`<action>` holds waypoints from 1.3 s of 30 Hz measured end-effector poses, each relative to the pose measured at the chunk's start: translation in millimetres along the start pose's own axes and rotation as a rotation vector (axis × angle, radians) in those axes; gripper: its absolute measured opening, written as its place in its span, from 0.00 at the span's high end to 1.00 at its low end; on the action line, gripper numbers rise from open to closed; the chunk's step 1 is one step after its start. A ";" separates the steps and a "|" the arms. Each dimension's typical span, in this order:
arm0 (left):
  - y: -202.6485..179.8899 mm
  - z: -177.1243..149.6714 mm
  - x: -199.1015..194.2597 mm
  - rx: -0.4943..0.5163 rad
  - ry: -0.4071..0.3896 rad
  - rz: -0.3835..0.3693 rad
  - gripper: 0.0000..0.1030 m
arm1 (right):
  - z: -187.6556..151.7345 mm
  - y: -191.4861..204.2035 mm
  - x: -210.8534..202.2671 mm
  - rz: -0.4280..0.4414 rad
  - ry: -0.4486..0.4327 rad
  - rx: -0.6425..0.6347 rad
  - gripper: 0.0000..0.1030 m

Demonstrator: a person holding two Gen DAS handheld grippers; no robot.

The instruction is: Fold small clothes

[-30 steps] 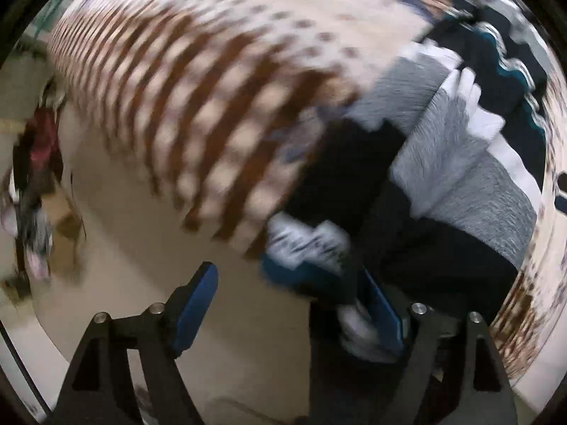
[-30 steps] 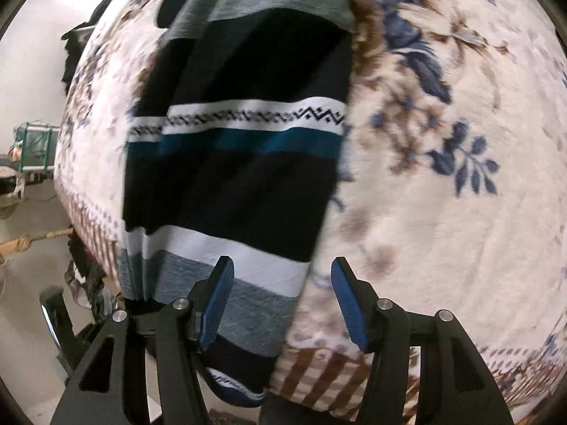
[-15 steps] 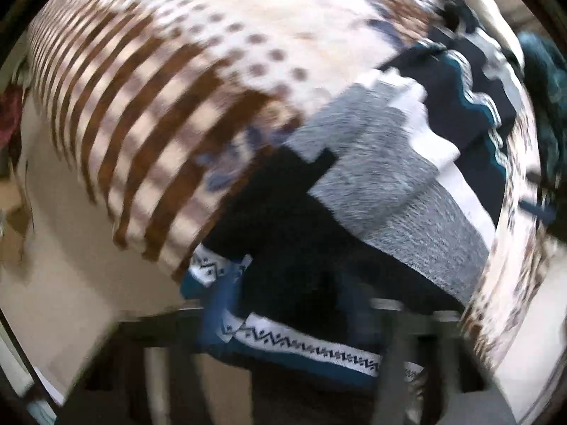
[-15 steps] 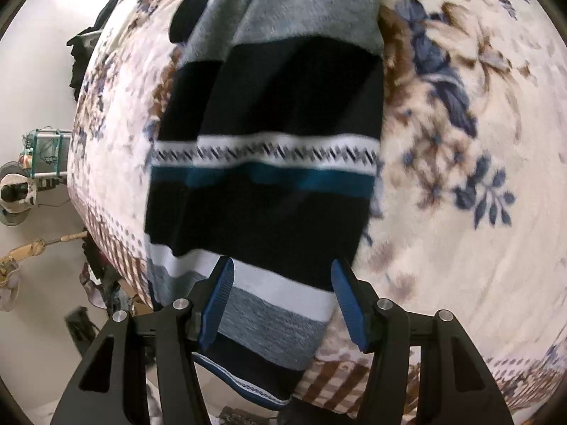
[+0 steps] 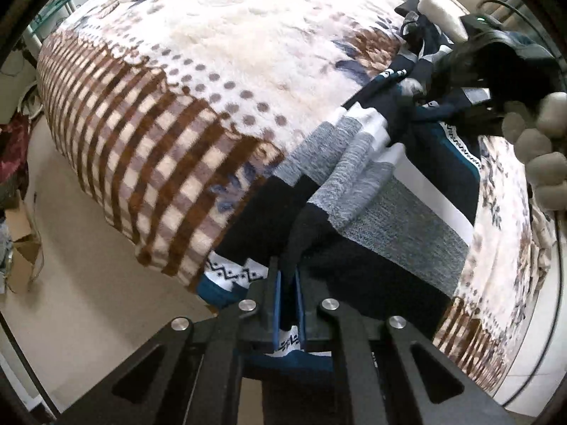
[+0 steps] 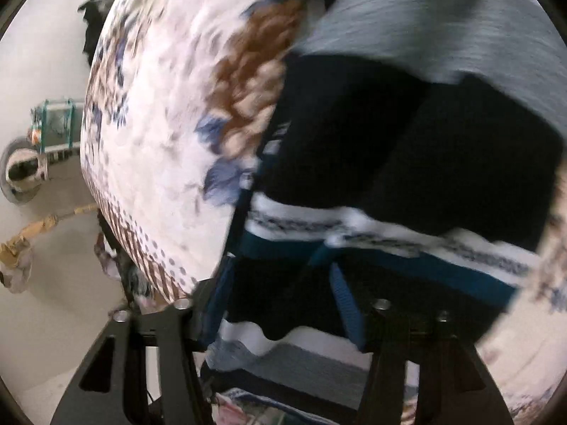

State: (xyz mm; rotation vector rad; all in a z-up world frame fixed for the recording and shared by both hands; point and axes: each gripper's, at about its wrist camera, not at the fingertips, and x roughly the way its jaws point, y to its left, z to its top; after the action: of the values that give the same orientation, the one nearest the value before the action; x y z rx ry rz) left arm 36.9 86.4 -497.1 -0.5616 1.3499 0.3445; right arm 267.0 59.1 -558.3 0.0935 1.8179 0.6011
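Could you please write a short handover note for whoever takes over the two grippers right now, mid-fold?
Left gripper: shut on a pinch of the striped sweater at its near, dark hem end.
Right gripper: jaws closing, sweater fabric between them; view blurred, grip unconfirmed.
Sweater lies on the floral blanket, its near end over the blanket's checked edge.
Done: both ends reached, left end gripped.
Left: secure the right grip, then likely bring the ends together and smooth the fold.

- A bed is covered by a plush cream blanket (image 5: 226, 53) with blue-brown flowers and a brown checked border.
- A striped black, grey, white and teal knitted garment (image 5: 400, 219) is spread on it.
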 end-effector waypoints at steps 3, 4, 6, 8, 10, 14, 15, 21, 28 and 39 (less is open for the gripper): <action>10.3 4.1 -8.3 -0.006 -0.023 0.003 0.96 | 4.7 6.5 7.9 -0.052 -0.017 0.017 0.95; 11.6 7.1 -5.9 -0.017 -0.031 0.009 0.96 | 4.6 10.0 3.6 -0.051 -0.042 0.014 0.95; 20.8 10.0 6.5 -0.038 -0.035 0.001 0.95 | 3.5 18.4 -6.8 -0.032 -0.096 -0.005 0.95; 31.1 10.1 29.4 -0.052 0.008 0.005 0.95 | 6.4 30.1 -10.2 -0.038 -0.133 -0.029 0.96; 40.7 10.6 50.4 -0.088 0.095 -0.052 0.91 | 13.2 33.2 6.9 -0.088 -0.071 -0.037 0.95; 47.5 14.3 38.3 -0.112 0.148 -0.097 0.77 | 27.7 21.9 15.7 -0.056 0.049 -0.020 0.86; 48.8 17.2 27.2 -0.120 0.137 -0.109 0.74 | 29.1 18.7 8.6 -0.037 0.057 -0.020 0.64; 31.4 70.6 -6.9 -0.100 0.045 -0.154 0.40 | 66.9 -24.0 -113.2 0.040 -0.125 0.083 0.44; -4.2 136.4 44.3 -0.022 0.030 -0.095 0.40 | 192.0 -44.7 -157.6 -0.054 -0.240 0.151 0.40; -26.6 178.8 47.9 0.007 0.036 -0.160 0.40 | 237.5 -39.7 -172.5 -0.145 -0.377 0.147 0.95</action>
State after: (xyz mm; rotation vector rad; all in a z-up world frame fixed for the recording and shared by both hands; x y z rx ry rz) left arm 206.8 161.5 -518.0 -0.6680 1.3304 0.1999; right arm 551.0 46.9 -474.9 0.1612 1.4842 0.3211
